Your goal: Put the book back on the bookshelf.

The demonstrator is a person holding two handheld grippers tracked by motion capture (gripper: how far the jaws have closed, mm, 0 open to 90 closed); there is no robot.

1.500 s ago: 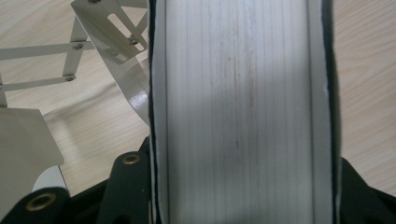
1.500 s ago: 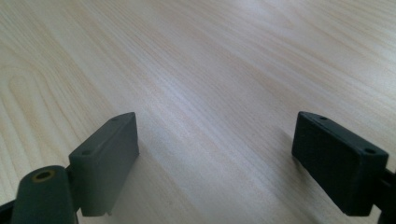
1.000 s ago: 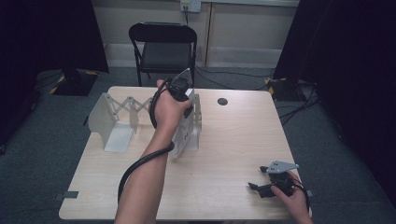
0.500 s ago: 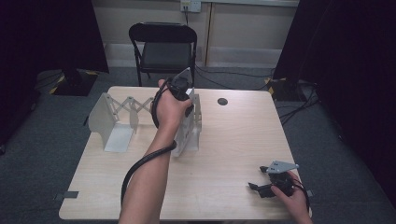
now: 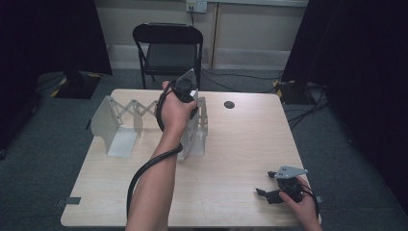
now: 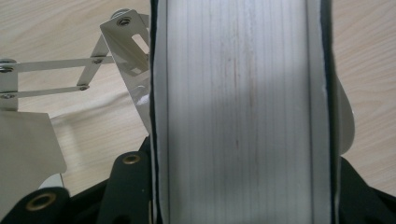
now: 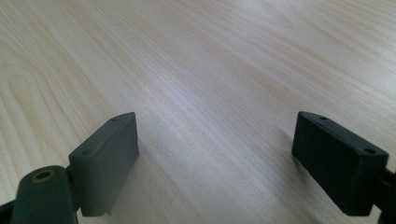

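While unlabelled, rack panel (image 6: pixel 238 112) stays clamped.

A recording room or lab set-up, not a home — black curtains (image 5: pixel 356 72) hang on both sides, loose cables (image 5: pixel 308 103) trail over grey carpet (image 5: pixel 48 159), and a lone folding chair (image 5: pixel 168 50) faces a bare wooden tabletop (image 5: pixel 240 144) below a wall socket (image 5: pixel 196 6).
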